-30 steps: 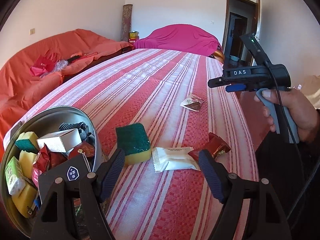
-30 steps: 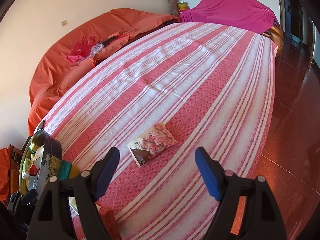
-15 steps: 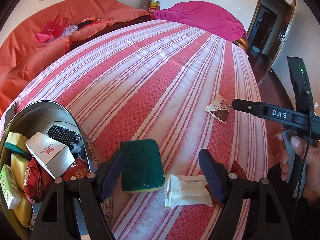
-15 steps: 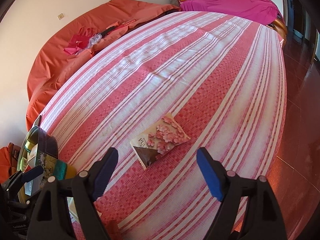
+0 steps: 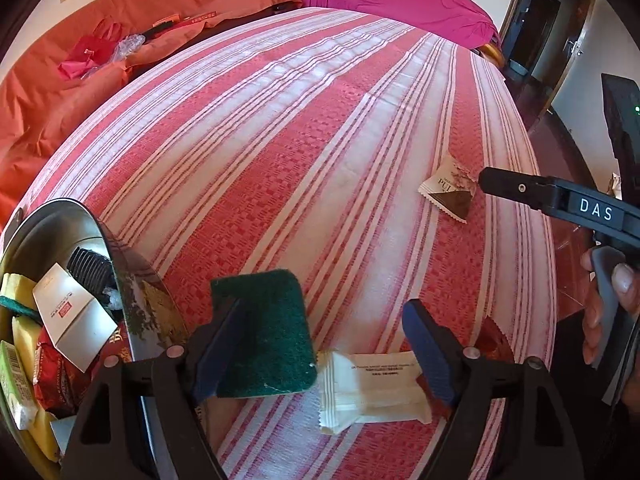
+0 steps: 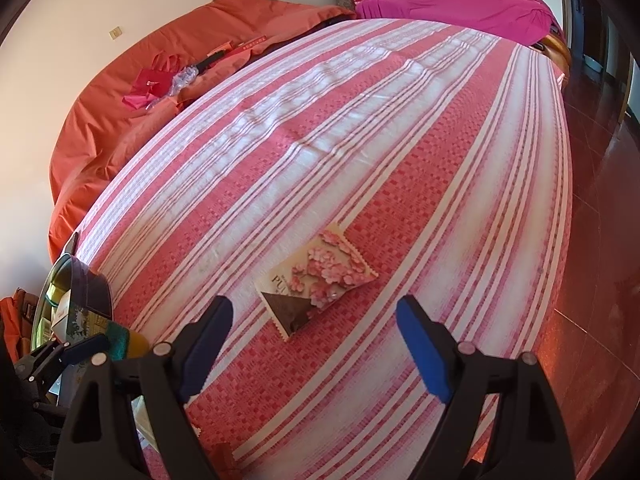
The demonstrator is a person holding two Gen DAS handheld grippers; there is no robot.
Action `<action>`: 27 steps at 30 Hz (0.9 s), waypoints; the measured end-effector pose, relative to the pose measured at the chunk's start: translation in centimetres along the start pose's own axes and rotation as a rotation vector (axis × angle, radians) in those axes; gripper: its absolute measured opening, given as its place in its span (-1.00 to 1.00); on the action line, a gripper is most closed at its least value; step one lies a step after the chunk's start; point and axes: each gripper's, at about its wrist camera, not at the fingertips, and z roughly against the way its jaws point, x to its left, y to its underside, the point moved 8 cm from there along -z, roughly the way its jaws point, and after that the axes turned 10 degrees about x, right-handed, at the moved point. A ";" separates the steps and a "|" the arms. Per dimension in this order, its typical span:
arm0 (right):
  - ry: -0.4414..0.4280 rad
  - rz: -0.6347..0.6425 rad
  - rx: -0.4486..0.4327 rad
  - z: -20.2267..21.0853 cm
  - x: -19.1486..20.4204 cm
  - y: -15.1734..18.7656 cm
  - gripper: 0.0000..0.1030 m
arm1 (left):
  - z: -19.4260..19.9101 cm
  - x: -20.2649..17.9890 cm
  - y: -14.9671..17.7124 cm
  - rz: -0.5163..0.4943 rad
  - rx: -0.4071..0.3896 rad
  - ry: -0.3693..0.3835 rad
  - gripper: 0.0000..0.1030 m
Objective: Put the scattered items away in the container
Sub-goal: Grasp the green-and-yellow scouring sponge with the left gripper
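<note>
The left hand-held gripper [image 5: 324, 344] has closed in over the green sponge [image 5: 262, 332], jaws opening; the right hand-held gripper [image 6: 316, 344] gapes.

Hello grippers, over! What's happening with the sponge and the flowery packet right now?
Left gripper opening, green sponge and white packet between its fingers, ungripped. Right gripper open, just short of flowery packet. Tin beside sponge. Nothing blocking.

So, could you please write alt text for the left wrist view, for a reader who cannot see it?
The left gripper, its jaws opening, hangs over a green sponge and a white packet on a red-striped tablecloth. A round metal tin at left holds sponges, packets and a small box; the right gripper reaches toward a flowered sachet.
</note>
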 end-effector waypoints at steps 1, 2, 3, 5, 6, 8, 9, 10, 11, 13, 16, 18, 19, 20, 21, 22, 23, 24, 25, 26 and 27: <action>0.002 -0.001 0.000 0.0 0.0 0.0 0.66 | 0.1 -0.3 0.0 -0.001 -0.003 0.010 0.69; 0.003 -0.003 0.000 0.0 -0.1 0.0 0.66 | 0.4 -0.5 0.0 0.000 -0.008 0.032 0.69; 0.005 -0.006 0.000 0.0 -0.2 0.0 0.68 | 0.6 -0.7 0.0 0.004 -0.009 0.070 0.70; 0.007 -0.011 0.000 -0.1 -0.2 0.0 0.69 | 0.8 -1.1 0.0 0.035 -0.003 0.174 0.69; 0.007 -0.013 0.000 -0.1 -0.2 0.0 0.69 | 0.9 -1.0 0.0 0.054 -0.005 0.202 0.69; 0.007 -0.012 0.000 -0.1 -0.2 -0.1 0.69 | 1.0 -0.6 0.0 0.065 -0.018 0.195 0.68; 0.008 -0.012 -0.001 -0.1 -0.1 -0.2 0.69 | 1.1 -0.5 0.0 0.063 -0.024 0.196 0.68; 0.009 -0.013 0.000 -0.1 -0.1 -0.1 0.69 | 1.3 -0.5 0.0 0.066 -0.031 0.200 0.68; 0.009 -0.016 -0.001 -0.1 -0.2 -0.1 0.69 | 1.6 -0.4 -0.1 0.070 -0.042 0.202 0.68; 0.006 -0.026 -0.002 -0.1 -0.4 -0.2 0.69 | 1.8 -0.5 -0.3 0.058 -0.055 0.180 0.68; -0.008 -0.040 -0.002 0.0 -0.5 -0.3 0.69 | 1.0 -0.5 -0.7 0.046 -0.021 0.150 0.68; -0.011 -0.034 -0.003 0.0 -0.2 -0.4 0.69 | 0.3 -0.1 -0.9 0.078 0.009 0.182 0.68; -0.011 -0.030 -0.003 0.0 -0.1 -0.4 0.69 | 0.1 0.2 -1.0 0.097 0.021 0.202 0.68; -0.013 -0.028 -0.002 -0.1 0.0 -0.4 0.69 | 0.1 0.4 -1.1 0.109 0.027 0.212 0.68; -0.018 -0.028 0.000 -0.1 0.1 -0.4 0.69 | 0.1 0.5 -1.3 0.116 0.030 0.212 0.68; -0.023 -0.027 0.001 -0.1 0.2 -0.4 0.69 | 0.2 0.5 -1.5 0.120 0.029 0.210 0.68; -0.026 -0.027 0.000 -0.1 0.2 -0.5 0.69 | 0.5 0.6 -1.7 0.122 0.023 0.209 0.68; -0.028 -0.026 0.000 -0.1 0.3 -0.5 0.69 | 0.7 0.6 -2.0 0.121 0.014 0.208 0.68; -0.031 -0.026 0.000 -0.1 0.4 -0.5 0.69 | 0.9 0.7 -2.3 0.120 0.008 0.203 0.68; -0.033 -0.026 -0.001 -0.1 0.4 -0.6 0.69 | 1.0 0.9 -2.7 0.119 0.008 0.197 0.68; -0.035 -0.027 -0.001 -0.1 0.5 -0.6 0.69 | 1.0 1.1 -3.0 0.117 0.014 0.181 0.68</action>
